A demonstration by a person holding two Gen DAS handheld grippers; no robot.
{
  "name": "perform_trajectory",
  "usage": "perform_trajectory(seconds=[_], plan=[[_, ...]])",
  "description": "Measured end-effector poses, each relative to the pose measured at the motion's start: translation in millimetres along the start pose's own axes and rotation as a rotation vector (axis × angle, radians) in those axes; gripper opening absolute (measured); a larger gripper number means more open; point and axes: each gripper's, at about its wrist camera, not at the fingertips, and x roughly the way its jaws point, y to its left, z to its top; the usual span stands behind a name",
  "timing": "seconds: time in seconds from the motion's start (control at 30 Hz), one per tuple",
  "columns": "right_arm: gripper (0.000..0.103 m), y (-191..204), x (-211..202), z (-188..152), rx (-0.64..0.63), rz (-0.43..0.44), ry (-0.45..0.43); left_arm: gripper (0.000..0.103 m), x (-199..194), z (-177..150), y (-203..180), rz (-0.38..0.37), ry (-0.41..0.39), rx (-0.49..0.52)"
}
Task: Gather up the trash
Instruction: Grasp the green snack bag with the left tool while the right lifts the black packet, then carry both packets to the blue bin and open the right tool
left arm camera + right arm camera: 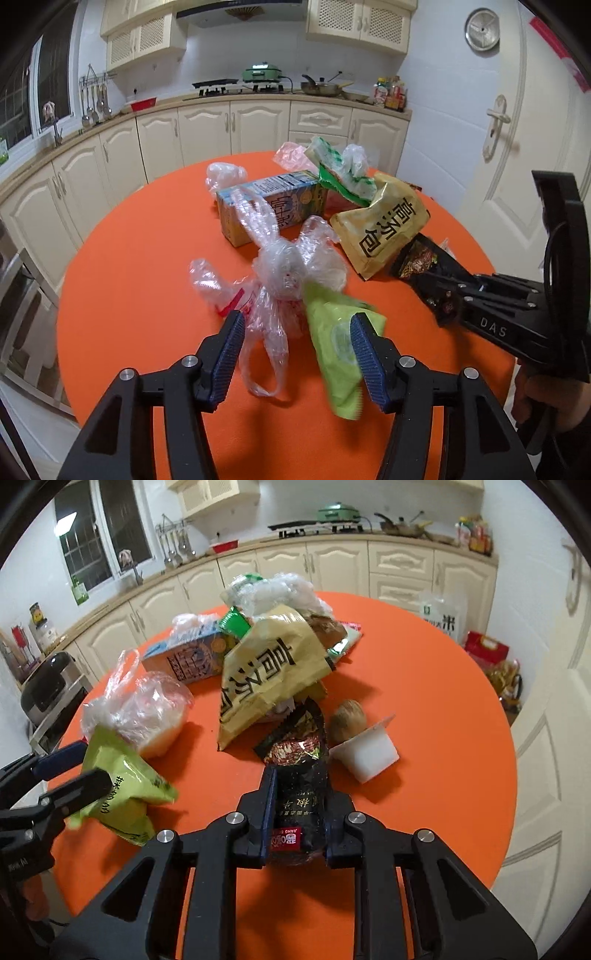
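Nearest us, our right claw (295, 805) is clenched on a black snack wrapper (301, 775), while our left claw (297, 343) stands released, a lime-green packet (332, 354) lying against its right pad. Only the right wrist view shows the white plastic cup (365, 753) tipped on its side and a brown lump (347, 720) behind it. Farther off, a yellow bag (266, 668), a carton (266, 206) and clear plastic bags (288, 269) crowd the middle of the orange tabletop (424, 686), whose right side lies bare to the rim.

Cream kitchen cabinets (207, 125), white door (517, 147)
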Motion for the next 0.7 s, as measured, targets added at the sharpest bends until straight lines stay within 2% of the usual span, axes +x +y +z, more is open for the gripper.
perform_trajectory(seconds=[0.13,0.2,0.33,0.5,0.57,0.6,0.67,0.7], plan=[[0.008,8,-11,1,-0.005,0.018,-0.035,0.057,-2,-7,-14,-0.02,0.011,-0.009],[0.008,13,-17,0,-0.022,0.028,-0.042,0.059,-7,-13,-17,-0.02,0.012,-0.011],[0.007,13,-35,-7,-0.016,0.034,-0.067,0.07,-6,-22,-21,-0.01,0.028,-0.041],[0.007,1,-46,-17,0.017,0.052,-0.069,0.069,4,-23,-30,-0.034,0.061,-0.092],[0.007,-4,-48,-22,0.032,0.068,-0.059,0.063,10,-19,-36,-0.025,0.076,-0.085],[0.007,-7,-48,-22,0.043,0.077,-0.062,0.053,13,-18,-37,-0.026,0.078,-0.089],[0.007,-9,-48,-26,0.057,0.099,-0.058,0.041,15,-15,-35,-0.024,0.076,-0.102],[0.007,-10,-49,-29,0.063,0.102,-0.062,0.027,16,-13,-36,-0.028,0.069,-0.097]])
